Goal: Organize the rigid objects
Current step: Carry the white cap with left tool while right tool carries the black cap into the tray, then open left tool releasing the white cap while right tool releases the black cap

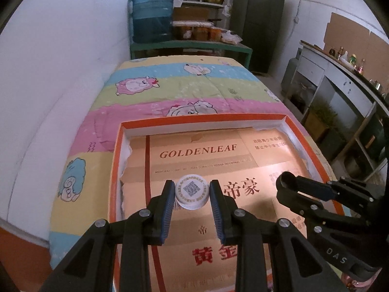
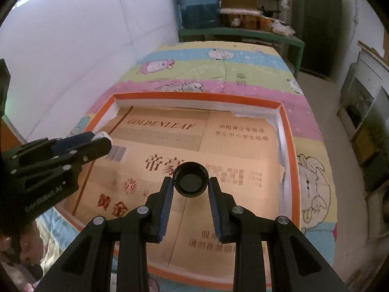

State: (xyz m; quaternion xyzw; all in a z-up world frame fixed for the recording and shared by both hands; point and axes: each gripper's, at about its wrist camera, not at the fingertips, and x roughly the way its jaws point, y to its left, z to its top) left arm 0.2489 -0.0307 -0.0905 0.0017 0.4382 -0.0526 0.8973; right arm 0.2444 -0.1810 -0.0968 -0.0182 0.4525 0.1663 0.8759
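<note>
You have a white cap (image 1: 192, 194) clamped in the left gripper (image 1: 192, 196) and a black cap (image 2: 191, 179) clamped in the right gripper (image 2: 191, 181), each pinched across its rim by the blue pads, both hanging over the tray (image 2: 288, 146), the white one toward the tray's left side and the black one nearer its middle. The white cap shows its printed code on top; the black one faces you with its hollow side. Both look like light, stiff moulded plastic, so they should need little squeeze, but the round smooth walls could roll or pop out of the pads if you tilt or bump them; the ribbed skirt, taken straight across as now, seems the safest hold. The tray is an orange-rimmed box lid with white inner walls, lined with flattened tan cardboard (image 1: 243, 150) that lies a little creased and may let a cap skid. The tray sits on a bed (image 1: 102, 121) under a striped cartoon quilt, which is soft, so expect it to give. Beyond the tray stand a green bench with a blue water jug (image 1: 152, 14), shelves of pots and a dark fridge (image 1: 261, 22); a grey counter (image 1: 340, 90) runs to the tray's right.
</note>
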